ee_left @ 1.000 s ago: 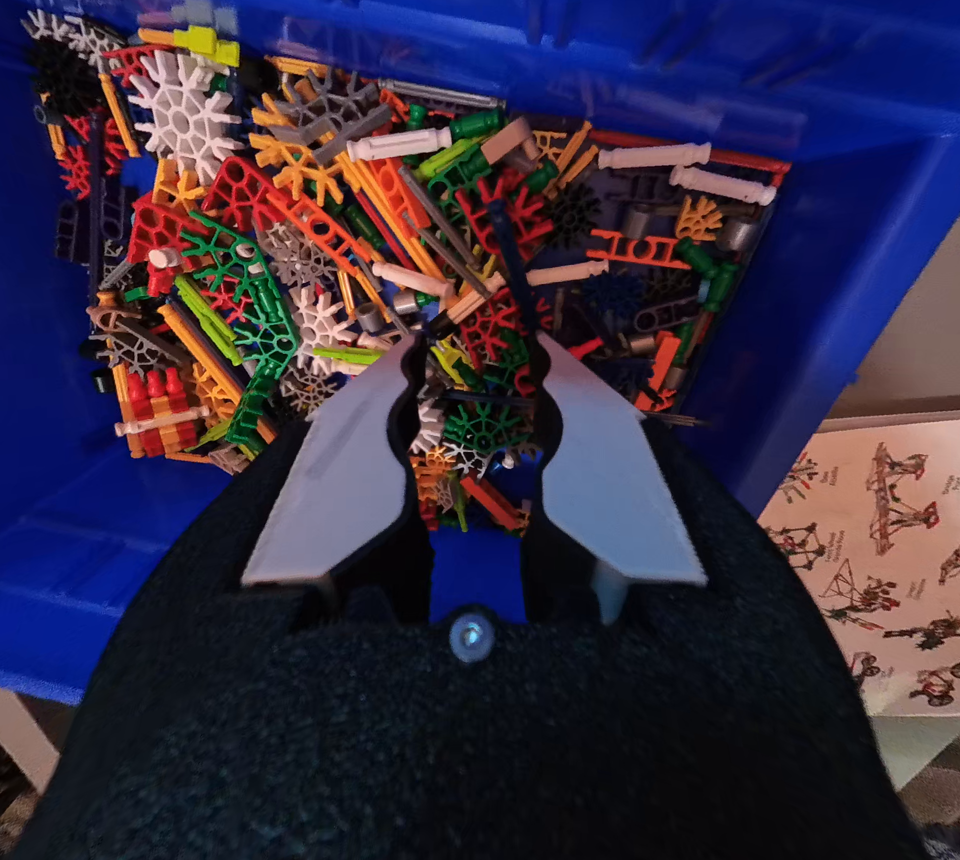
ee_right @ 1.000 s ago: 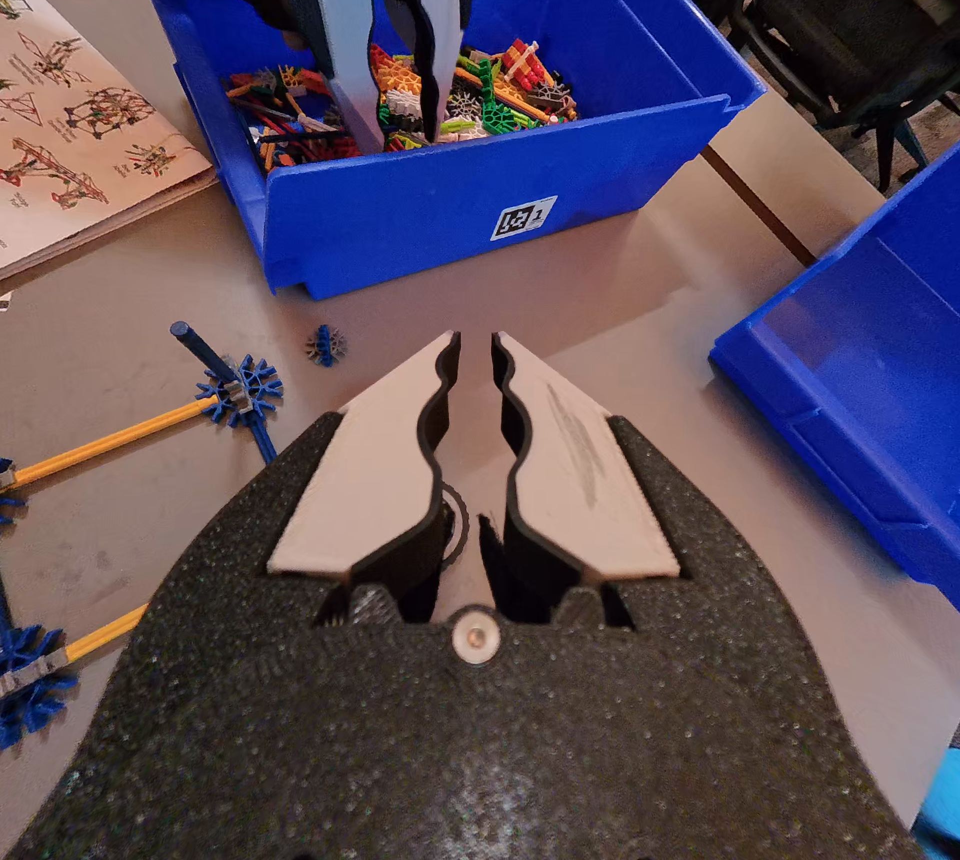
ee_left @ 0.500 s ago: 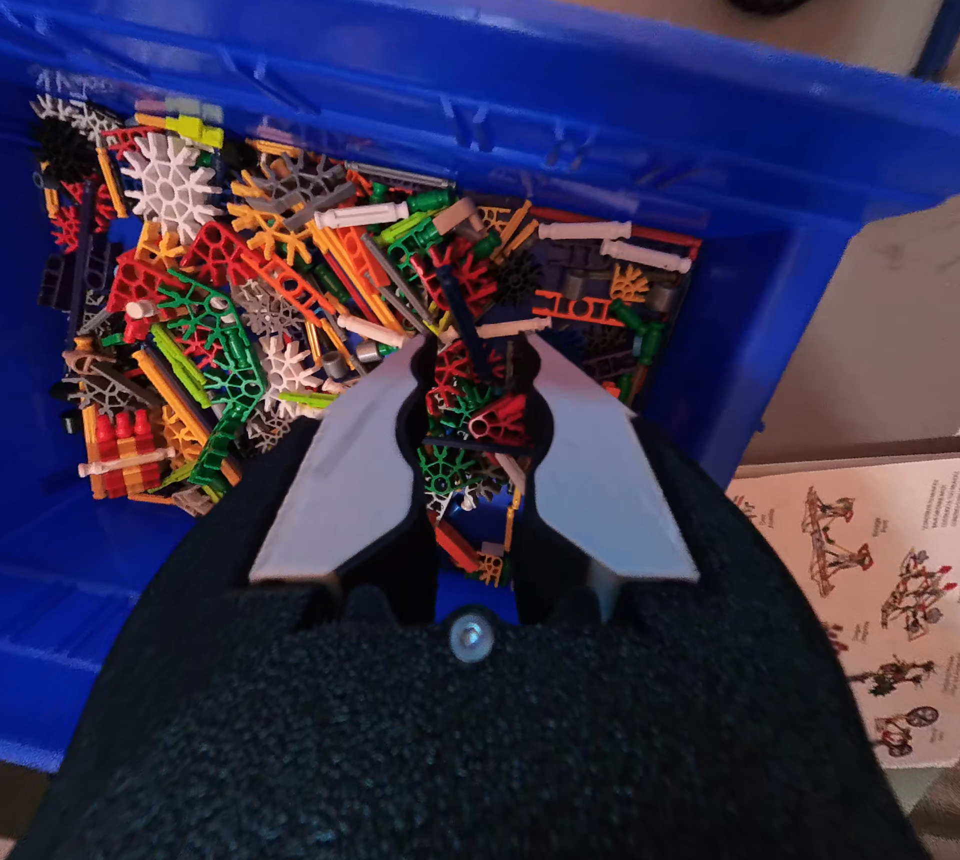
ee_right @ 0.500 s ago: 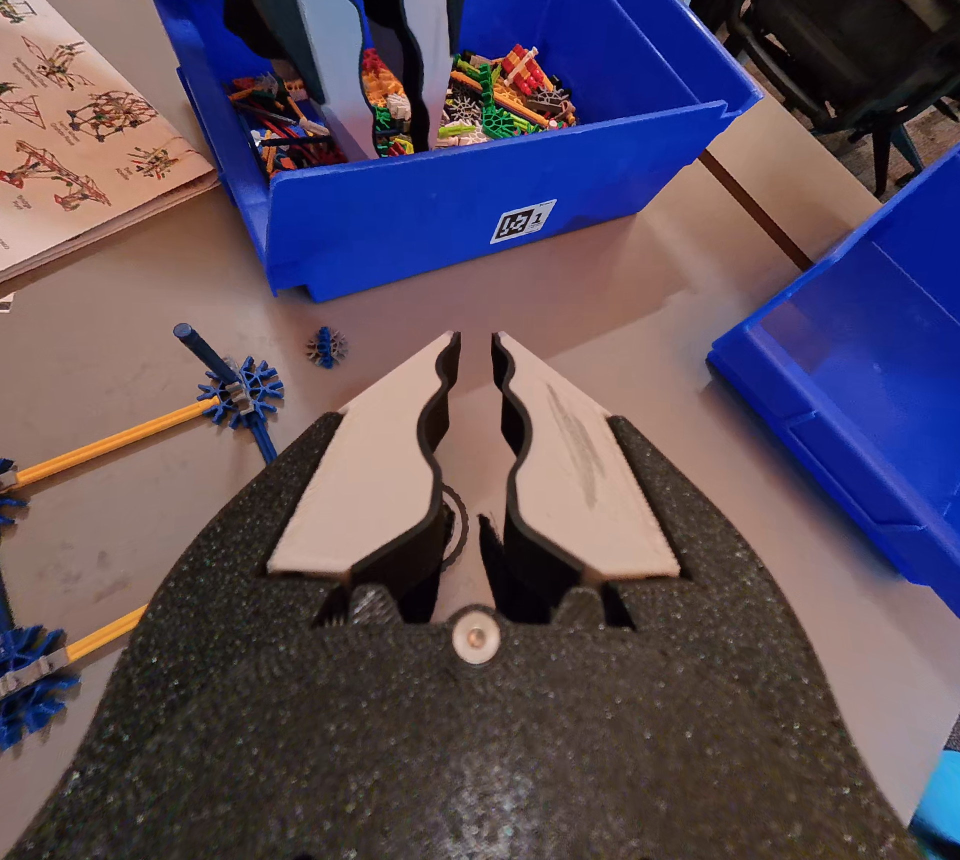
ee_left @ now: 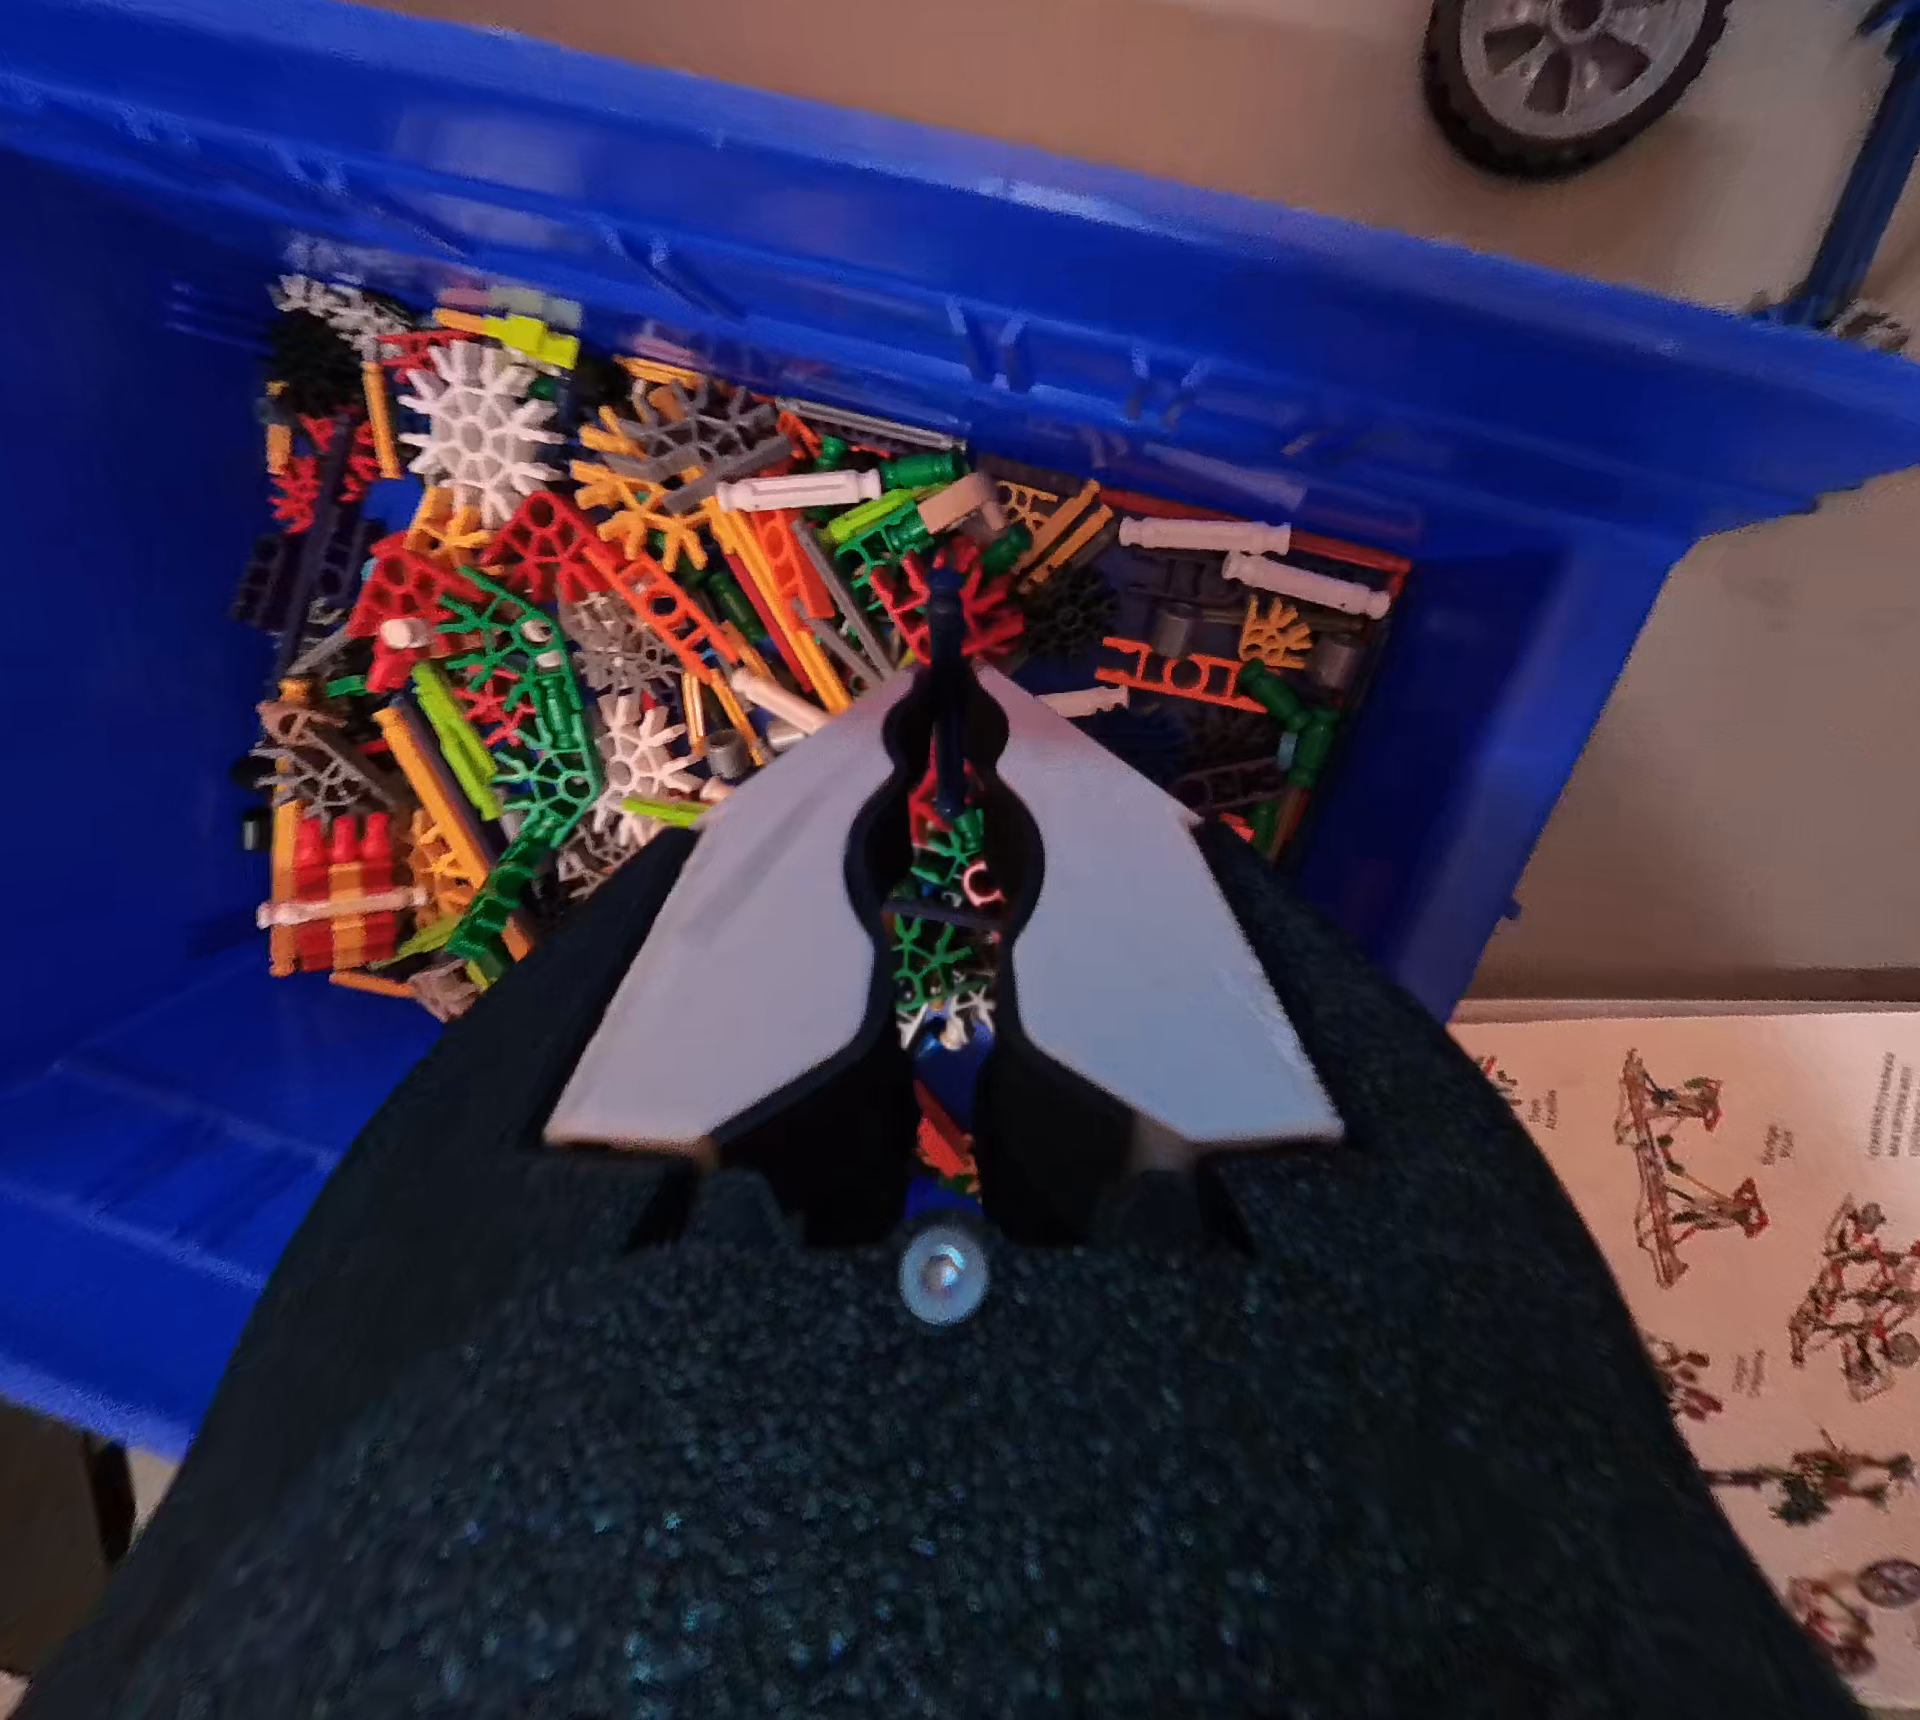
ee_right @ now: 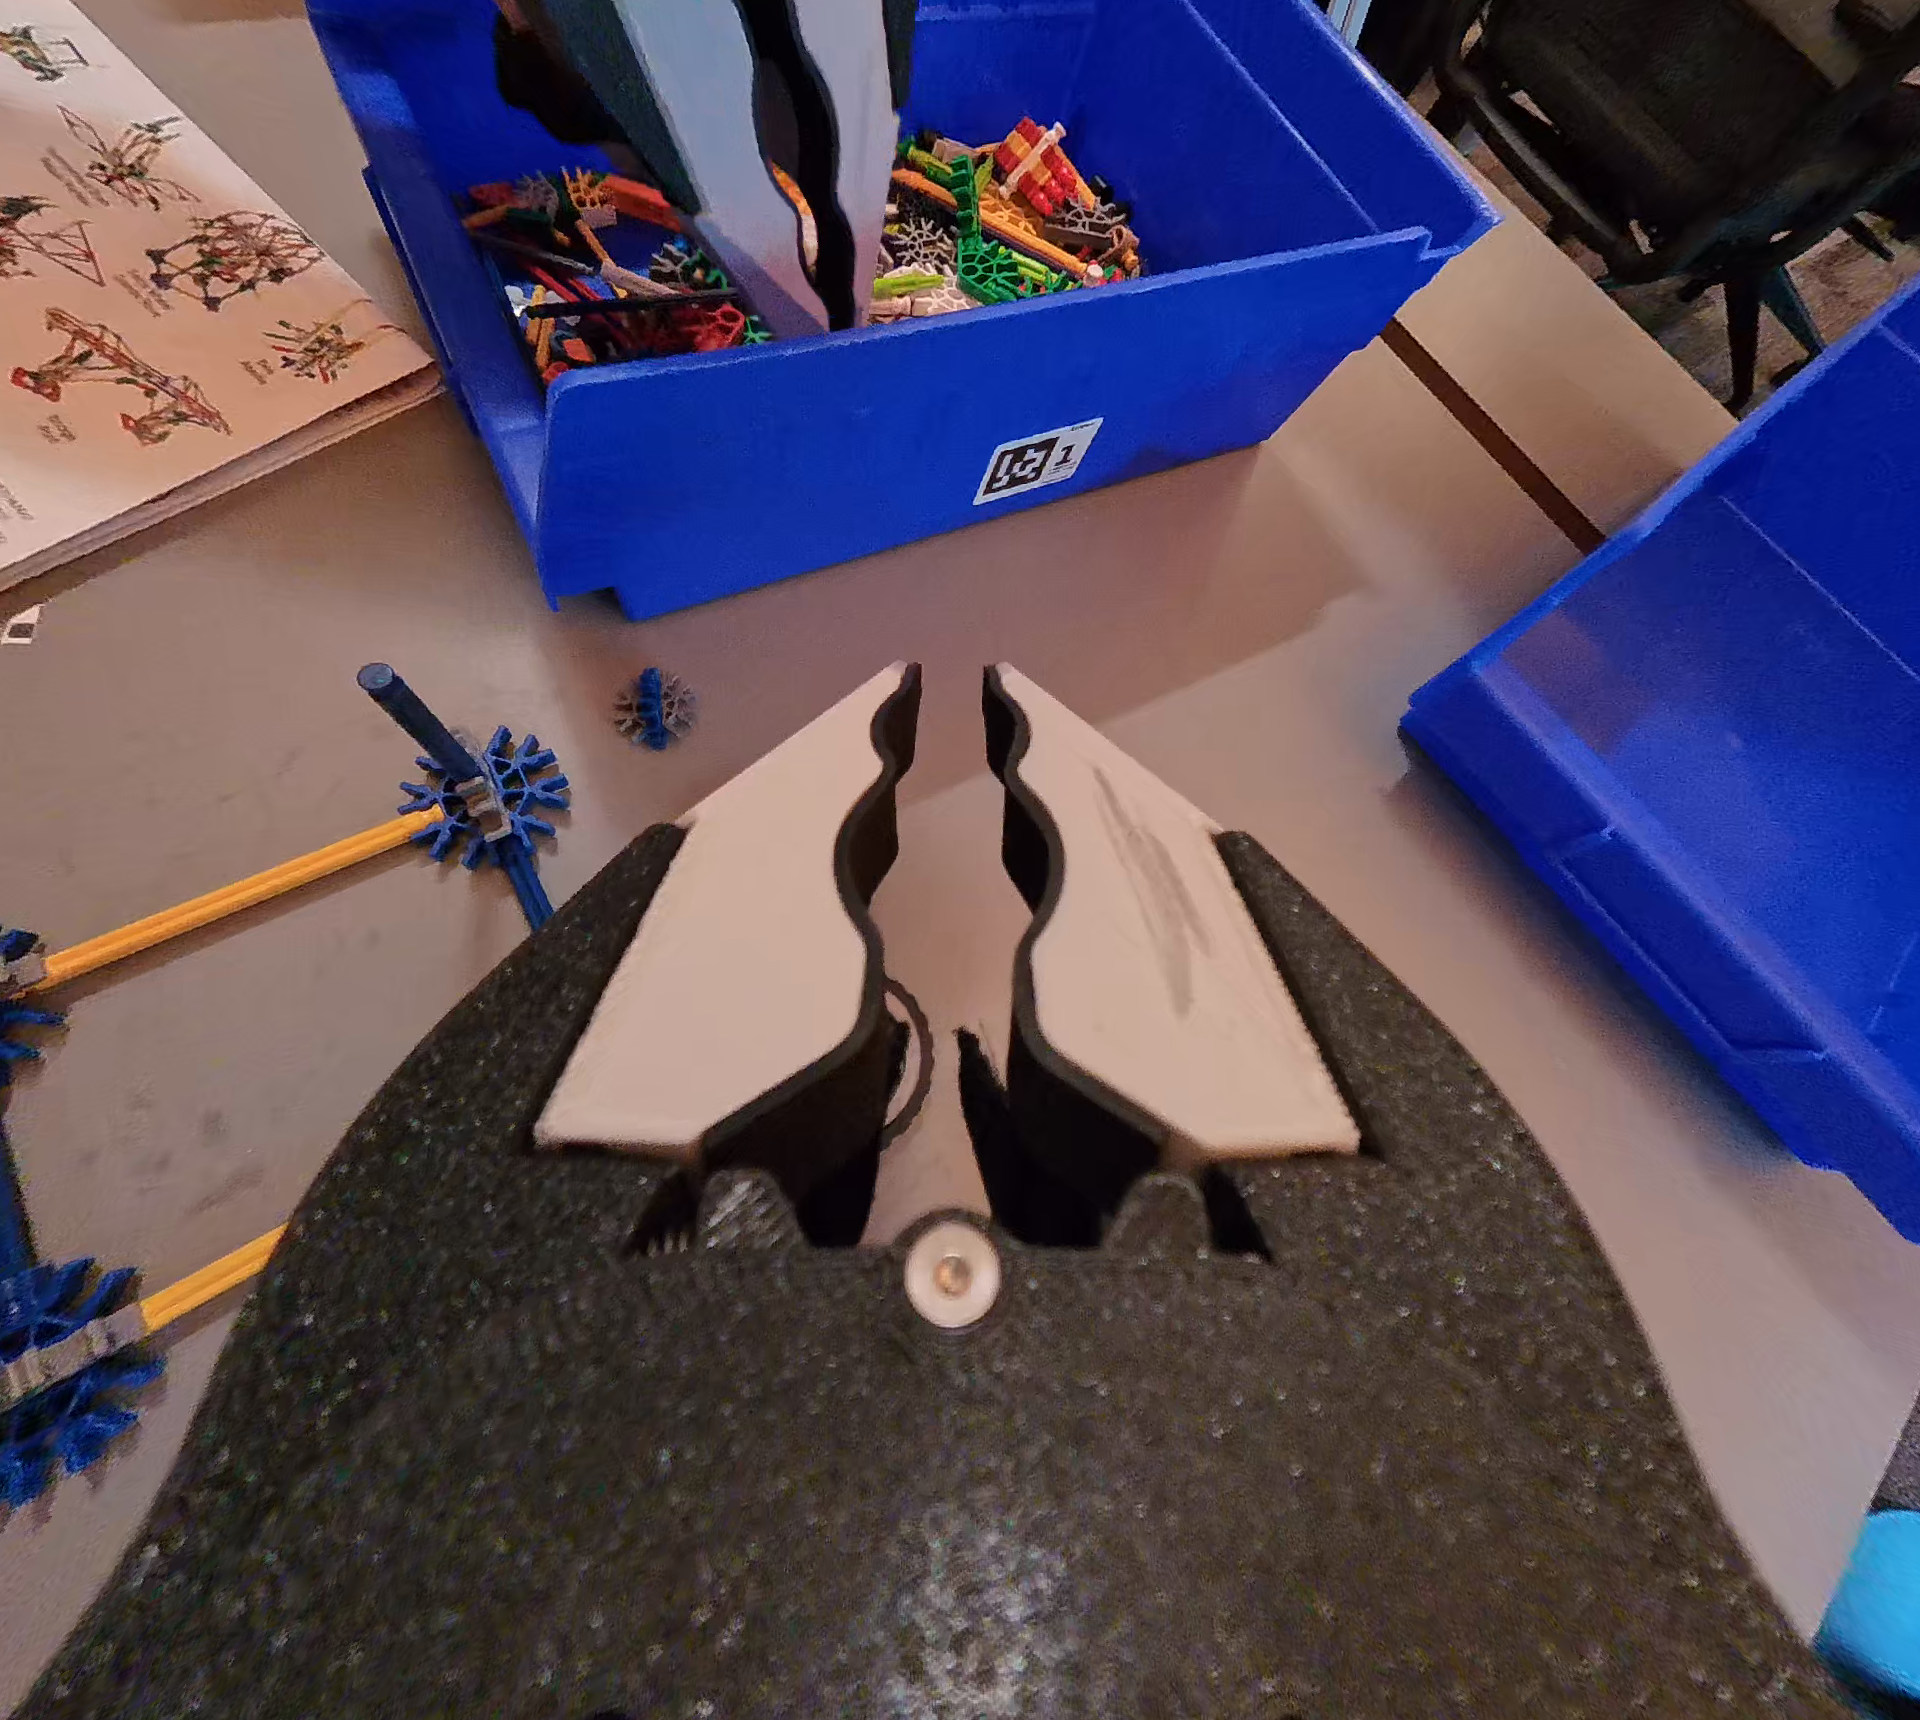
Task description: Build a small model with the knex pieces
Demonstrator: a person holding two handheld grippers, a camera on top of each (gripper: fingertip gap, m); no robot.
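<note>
Left gripper (ee_left: 943, 683), frame centre, is clenched on a dark blue rod (ee_left: 941, 631); rod's lower end hidden btwn fingers. Bin (ee_left: 1143, 299) of parts lies behind. Right gripper (ee_right: 951, 683) is held slightly apart, w/ nothing gripped, over table (ee_right: 1195, 610); booklet (ee_right: 156, 268) cut off upper left.

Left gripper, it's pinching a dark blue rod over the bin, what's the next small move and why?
Probably lift straight up a little: the left gripper is shut on the dark blue rod, whose tip sits just above the loose pieces in the bin.
</note>
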